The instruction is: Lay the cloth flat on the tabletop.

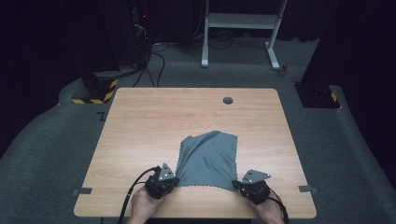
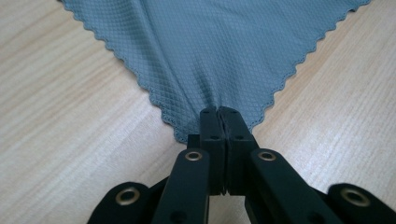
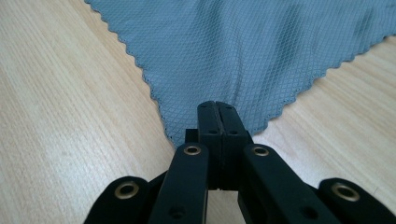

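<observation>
**Listener:** Where is the cloth?

**Me:** A grey microfibre cloth (image 1: 208, 159) with a zigzag-cut edge lies on a light wooden table (image 1: 140, 126), toward the near edge and a little right of the middle. Seen from above, it spreads away from me, its far part rumpled with a raised fold on the left.

**Listener:** And your left gripper?

**Me:** My left gripper (image 1: 173, 180) sits at the cloth's near left corner. In the left gripper view its two black jaws are pressed together with the corner pinched between them. The fabric (image 2: 219, 51) fans out from that pinch in tight creases, widening away from me over the wood grain (image 2: 60, 126).

**Listener:** The right one?

**Me:** My right gripper (image 1: 236, 184) is at the near right corner. In the right gripper view the jaws are closed tight on that corner too, with no gap showing between the pads. The cloth (image 3: 252, 51) spreads out from the pinch, and its diamond weave shows soft ripples.

**Listener:** How do the two sit together?

**Me:** The near hem runs between them, close to the table's front edge. My hands come in from the bottom, one behind each gripper. A black cable (image 1: 133, 186) trails from the left gripper toward me. A small round grommet hole (image 1: 228, 100) sits near the table's far edge, well apart from the cloth.
</observation>
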A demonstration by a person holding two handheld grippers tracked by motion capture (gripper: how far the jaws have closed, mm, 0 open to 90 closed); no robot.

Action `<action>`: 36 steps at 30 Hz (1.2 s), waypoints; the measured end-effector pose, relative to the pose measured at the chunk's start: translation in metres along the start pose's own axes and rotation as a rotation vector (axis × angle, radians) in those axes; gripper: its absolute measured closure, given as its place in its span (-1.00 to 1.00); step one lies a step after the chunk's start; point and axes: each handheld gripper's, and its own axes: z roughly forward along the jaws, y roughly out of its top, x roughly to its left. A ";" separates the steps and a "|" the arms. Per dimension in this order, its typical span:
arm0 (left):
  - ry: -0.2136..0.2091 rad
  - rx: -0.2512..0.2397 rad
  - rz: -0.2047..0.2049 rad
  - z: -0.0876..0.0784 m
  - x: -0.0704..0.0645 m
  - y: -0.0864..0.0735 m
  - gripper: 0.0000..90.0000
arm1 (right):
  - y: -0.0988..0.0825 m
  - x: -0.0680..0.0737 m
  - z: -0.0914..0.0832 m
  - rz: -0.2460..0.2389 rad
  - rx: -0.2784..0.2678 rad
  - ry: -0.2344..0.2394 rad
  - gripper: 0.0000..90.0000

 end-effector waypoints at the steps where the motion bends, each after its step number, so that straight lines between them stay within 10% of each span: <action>1: -0.002 -0.002 -0.007 0.000 0.001 0.000 0.94 | 0.000 -0.001 0.000 0.001 -0.009 0.001 1.00; 11: 0.016 -0.046 -0.005 0.017 0.004 0.027 0.41 | 0.019 -0.001 0.009 0.011 -0.056 0.008 0.62; 24: -0.027 -0.009 0.063 0.021 -0.004 0.023 1.00 | 0.016 0.003 0.017 -0.026 0.003 0.046 1.00; 30: -0.093 -0.010 0.025 0.017 -0.006 0.019 0.96 | 0.012 0.005 0.011 -0.028 0.012 0.084 0.99; 36: -0.018 -0.079 -0.058 0.018 0.022 0.037 0.46 | 0.025 -0.011 0.011 0.041 -0.082 0.018 0.73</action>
